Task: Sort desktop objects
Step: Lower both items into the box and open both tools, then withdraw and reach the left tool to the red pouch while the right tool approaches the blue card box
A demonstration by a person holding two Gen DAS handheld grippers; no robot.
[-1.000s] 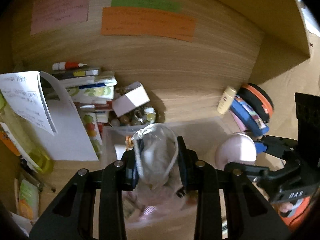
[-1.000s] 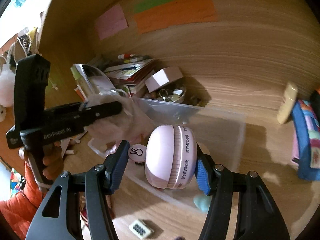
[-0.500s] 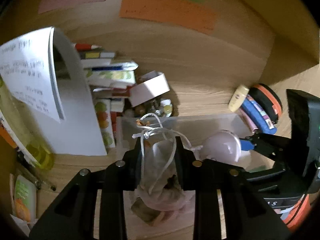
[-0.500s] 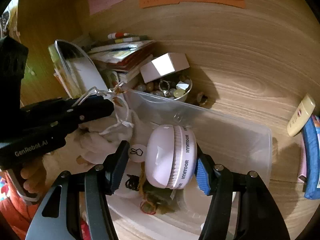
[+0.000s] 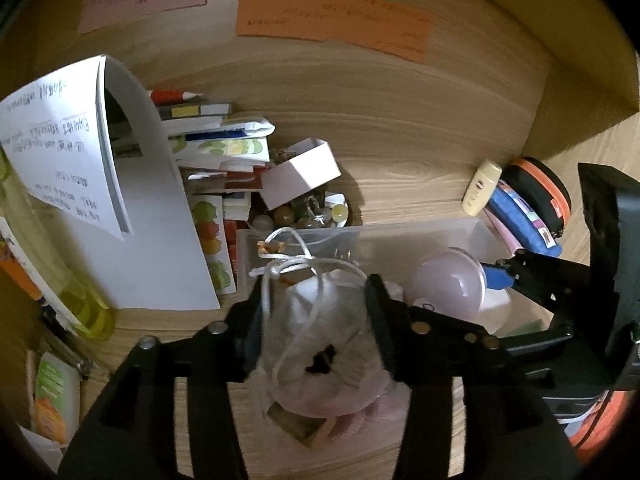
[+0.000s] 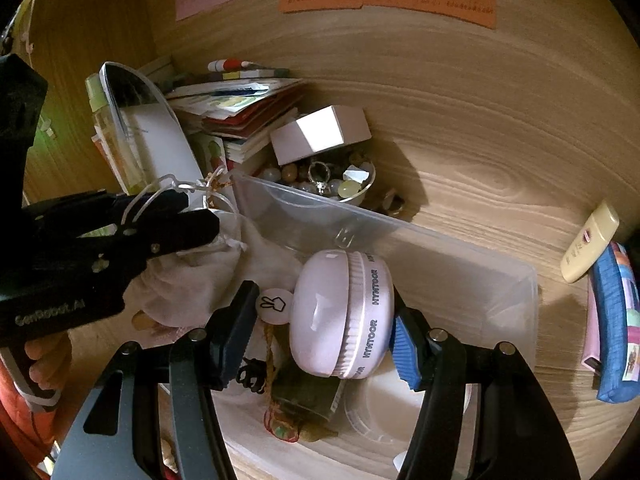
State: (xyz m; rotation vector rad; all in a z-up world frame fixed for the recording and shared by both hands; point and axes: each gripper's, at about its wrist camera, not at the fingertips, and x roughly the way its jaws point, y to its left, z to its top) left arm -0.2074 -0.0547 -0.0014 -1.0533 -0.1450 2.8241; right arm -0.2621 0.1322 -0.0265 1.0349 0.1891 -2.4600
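Right hand-held gripper [image 6: 320, 320] holds pink "HYNTOOR" case [image 6: 340, 312].

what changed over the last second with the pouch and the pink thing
Both grippers came down over the clear bin. The left gripper, clamped on the white drawstring pouch a second ago, is now opening its jaws, with the pouch between them and sagging into the bin. The right gripper stays shut on the pink round case, now low inside the bin. The books, bead bowl and white box did not move.
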